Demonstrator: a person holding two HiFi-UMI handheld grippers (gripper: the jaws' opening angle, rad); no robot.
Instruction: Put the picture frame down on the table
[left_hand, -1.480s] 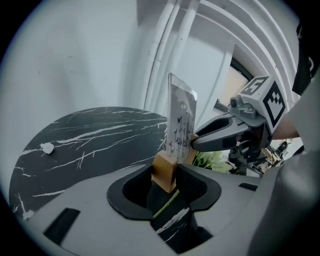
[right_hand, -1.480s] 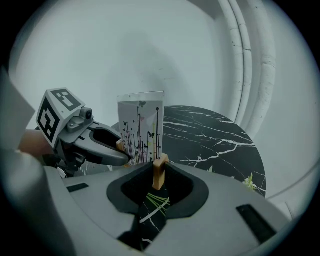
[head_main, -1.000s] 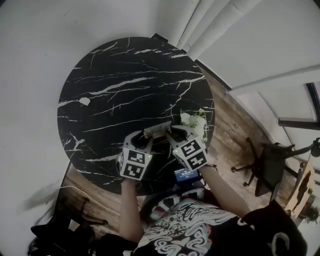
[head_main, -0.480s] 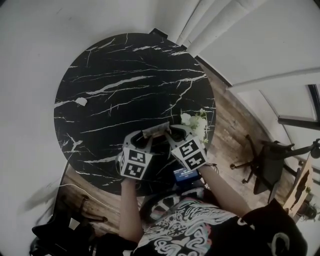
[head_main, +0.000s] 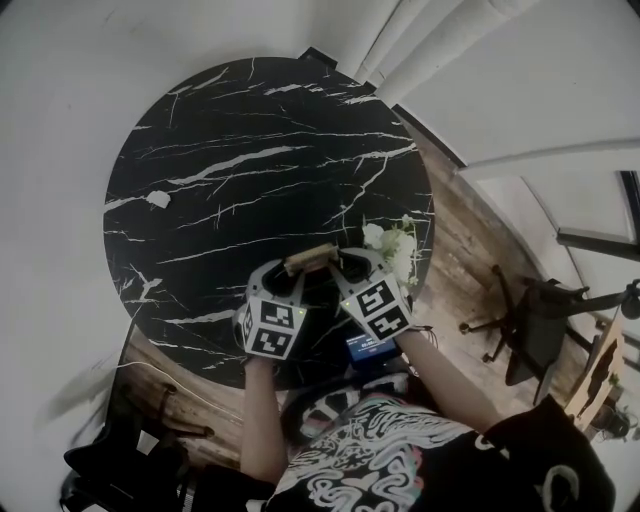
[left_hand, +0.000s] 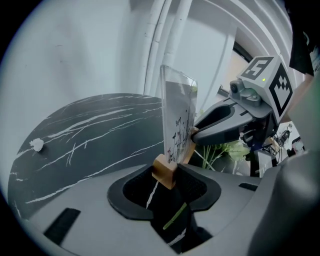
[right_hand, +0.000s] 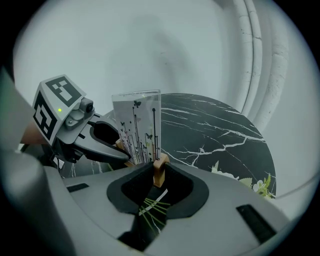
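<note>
Frame: a clear panel printed with dark stems and butterflies stands upright in a wooden base. It is carried between the two grippers over the near right part of the table.
Base: a light wood bar with one end in each gripper. From the head view it seems to hang just above the table top, but whether it touches cannot be told.
Left gripper: its jaws are narrow and clamped on the near end of the base. The panel rises just past their tips.
Right gripper: its jaws are pinched on the other end of the base, edge-on to the panel. In the left gripper view its dark jaw meets the base at the far side.
Grippers together: in the head view they angle inward and meet at the frame, marker cubes toward the person.
Table: round, black marble with white veins, mostly bare.
Flowers: a small white and green bunch at the table's right edge, just beside the right gripper.
Scrap: a small white bit near the left edge, well apart from the frame.
Screen: a small lit blue one below the right gripper, near the person's body.
Chair: a dark office chair on the wooden floor to the right.
</note>
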